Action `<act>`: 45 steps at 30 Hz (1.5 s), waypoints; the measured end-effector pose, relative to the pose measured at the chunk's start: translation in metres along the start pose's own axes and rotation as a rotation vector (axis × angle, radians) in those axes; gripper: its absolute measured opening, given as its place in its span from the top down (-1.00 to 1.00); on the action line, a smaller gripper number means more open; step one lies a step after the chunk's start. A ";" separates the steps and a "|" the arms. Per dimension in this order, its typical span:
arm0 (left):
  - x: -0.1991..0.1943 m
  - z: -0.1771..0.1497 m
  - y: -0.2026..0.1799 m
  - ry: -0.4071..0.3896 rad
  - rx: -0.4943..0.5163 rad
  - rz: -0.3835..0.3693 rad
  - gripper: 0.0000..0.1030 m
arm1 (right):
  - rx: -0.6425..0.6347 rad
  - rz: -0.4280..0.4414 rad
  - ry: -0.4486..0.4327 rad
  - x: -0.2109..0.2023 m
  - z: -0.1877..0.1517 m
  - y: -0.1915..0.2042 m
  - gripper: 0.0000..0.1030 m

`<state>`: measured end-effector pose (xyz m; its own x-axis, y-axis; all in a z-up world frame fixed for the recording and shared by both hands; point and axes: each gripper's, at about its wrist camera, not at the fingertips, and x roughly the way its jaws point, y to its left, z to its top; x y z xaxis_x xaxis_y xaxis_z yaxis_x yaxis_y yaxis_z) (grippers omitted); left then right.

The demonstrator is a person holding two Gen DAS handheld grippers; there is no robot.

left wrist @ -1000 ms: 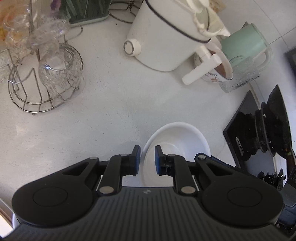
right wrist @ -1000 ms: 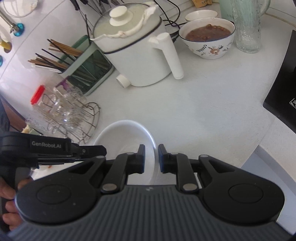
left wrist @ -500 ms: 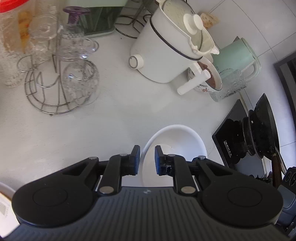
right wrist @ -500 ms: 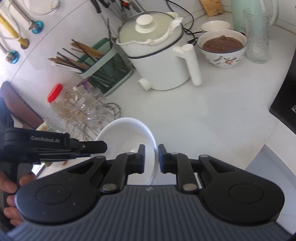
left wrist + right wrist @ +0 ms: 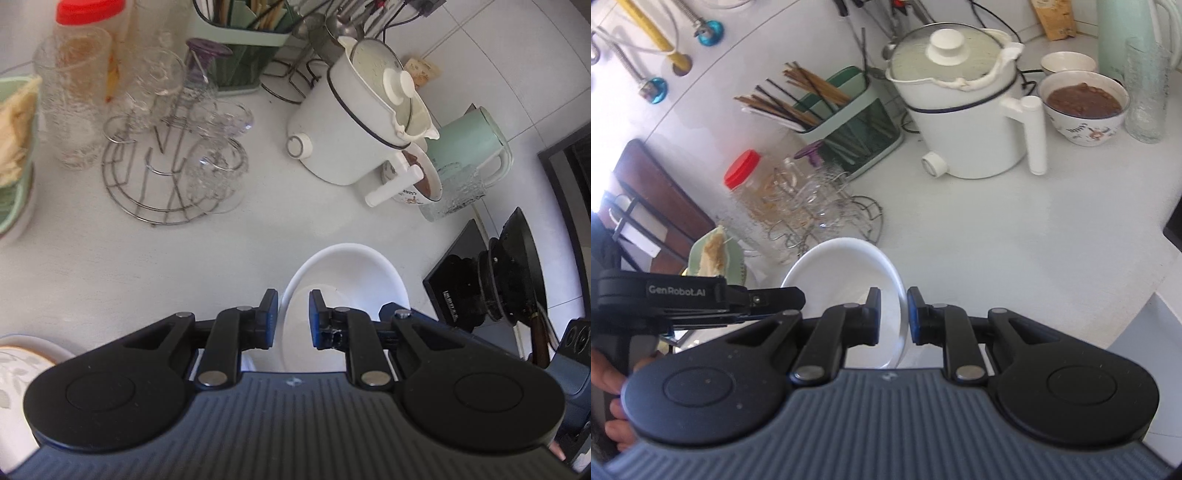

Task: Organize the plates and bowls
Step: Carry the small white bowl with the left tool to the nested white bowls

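Item: white bowl [image 5: 354, 266], one piece, held above the white worktop [image 5: 129, 258], clear of it so far as can be judged.

Handling, as judged: a rigid glazed ware, probably ceramic, is indicated by the thin hard rim and even sheen. Moderate weight is expected. The glaze is likely slippery under small pads, and the piece is to be treated as breakable if knocked against the worktop or neighbouring ware. The rim is the only practical place to take hold; two opposed rim grips are preferred, since a single pinch would let the bowl swing.

Grip: the left gripper [image 5: 291, 317] is clamped on the rim nearest its camera, one blue pad inside the wall and one outside. The right gripper [image 5: 892, 314] is clamped likewise on the opposite rim. In the right wrist view the left gripper [image 5: 790, 295] is seen reaching the far edge of the bowl [image 5: 846, 273], carried by a person's hand [image 5: 609, 369].

Appearance: plain white throughout, no pattern, round, fairly deep, with a small flat base seen inside. The interior appears empty and clean.

Surroundings: a wire rack of glasses [image 5: 173, 173], a white electric pot [image 5: 354, 122], a patterned bowl of brown food [image 5: 1084, 107], a green chopstick holder [image 5: 849, 125] and a red-capped jar [image 5: 742, 173] stand on the worktop beyond.
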<state>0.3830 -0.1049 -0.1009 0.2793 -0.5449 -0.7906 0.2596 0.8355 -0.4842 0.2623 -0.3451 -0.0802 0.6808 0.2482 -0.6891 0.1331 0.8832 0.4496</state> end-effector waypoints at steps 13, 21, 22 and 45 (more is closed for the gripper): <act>-0.025 -0.029 0.049 -0.005 -0.098 0.041 0.62 | -0.066 0.048 0.098 0.018 -0.021 0.034 0.63; -0.036 -0.045 0.066 -0.028 -0.120 0.090 0.62 | -0.112 0.062 0.182 0.042 -0.037 0.049 0.63; -0.037 -0.047 0.068 -0.029 -0.122 0.097 0.62 | -0.120 0.059 0.189 0.045 -0.039 0.051 0.63; -0.017 -0.060 0.081 -0.017 -0.134 0.153 0.06 | -0.063 0.012 0.183 0.068 -0.036 0.029 0.01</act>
<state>0.3440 -0.0236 -0.1486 0.3214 -0.4115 -0.8528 0.0876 0.9097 -0.4059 0.2866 -0.2881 -0.1346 0.5386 0.3224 -0.7784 0.0762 0.9015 0.4261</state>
